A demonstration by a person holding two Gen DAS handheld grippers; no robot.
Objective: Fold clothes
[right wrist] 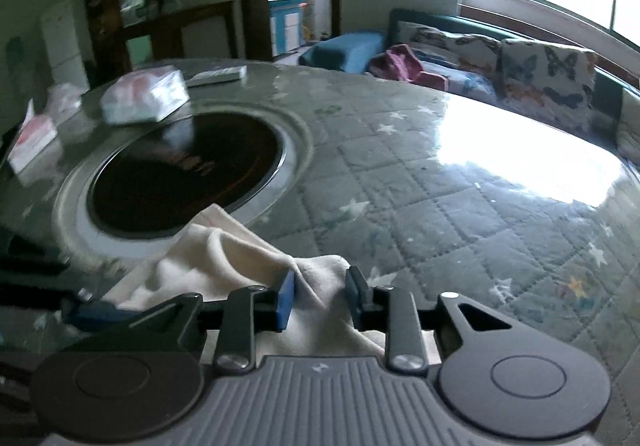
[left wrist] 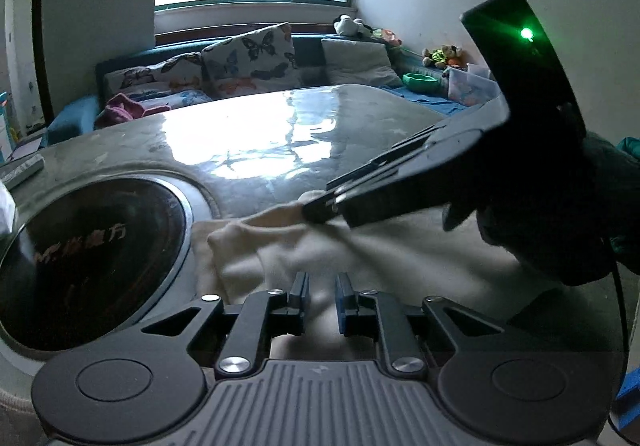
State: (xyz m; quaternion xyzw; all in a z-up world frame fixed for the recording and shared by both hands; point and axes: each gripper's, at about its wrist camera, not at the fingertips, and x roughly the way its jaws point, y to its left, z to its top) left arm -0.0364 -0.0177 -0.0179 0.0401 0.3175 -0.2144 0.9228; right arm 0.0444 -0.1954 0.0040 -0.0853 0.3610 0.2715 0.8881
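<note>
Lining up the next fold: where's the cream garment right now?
In both wrist views the cream garment lies bunched on the quilted table cover, beside the round black hotplate, with folds between both grippers' fingers.

The left tool [left wrist: 323,296] is matte black, with a grey ribbed plate at its base, round discs at both corners and silver screws on its link arms (one finger pad is blue). The right tool [right wrist: 320,300] looks alike, with blue pads. Seen from the left wrist, its housing carries a green light and a black cable.
</note>
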